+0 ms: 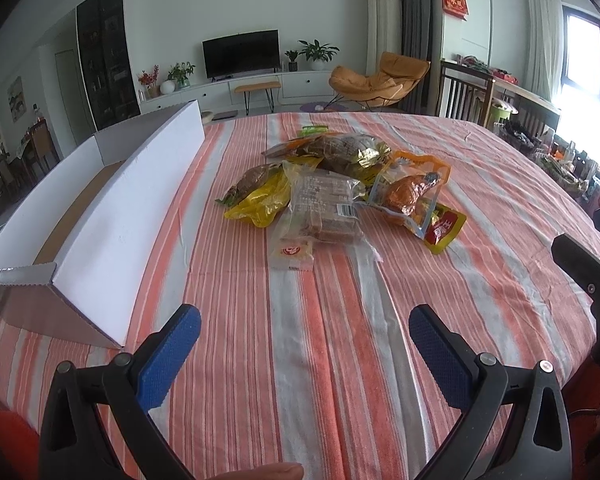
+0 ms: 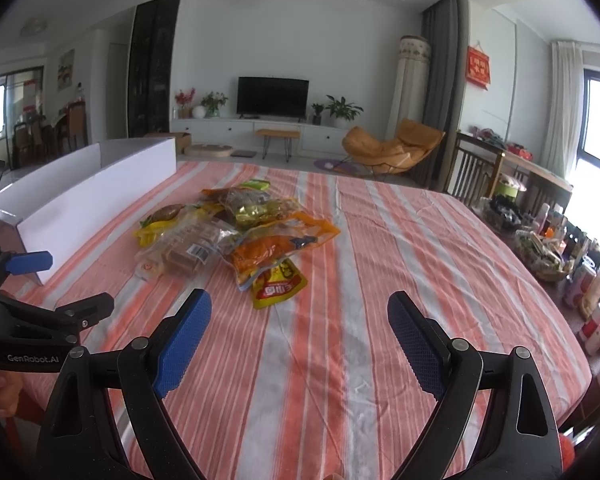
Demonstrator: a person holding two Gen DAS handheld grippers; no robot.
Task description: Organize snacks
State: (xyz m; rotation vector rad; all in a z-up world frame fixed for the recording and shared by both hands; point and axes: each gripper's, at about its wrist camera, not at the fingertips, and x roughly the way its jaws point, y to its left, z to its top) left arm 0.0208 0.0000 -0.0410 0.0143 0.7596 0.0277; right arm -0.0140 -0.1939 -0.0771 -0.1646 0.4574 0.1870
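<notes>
1. Both tools, left tool (image 1: 305,334) and right tool (image 2: 299,330), are held apart and empty above the desk (image 1: 340,360).
2. Snack packets (image 1: 332,184) are piled mid-desk, beside the white box (image 1: 140,208), presumably meant to receive them.

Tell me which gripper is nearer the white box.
Left. The left gripper hovers open just beside the white box; the right gripper is farther over, beyond the left one.

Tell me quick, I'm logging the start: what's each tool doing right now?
Left tool: open, holding nothing, above the striped cloth.
Right tool: open, holding nothing, short of the snack pile.
</notes>
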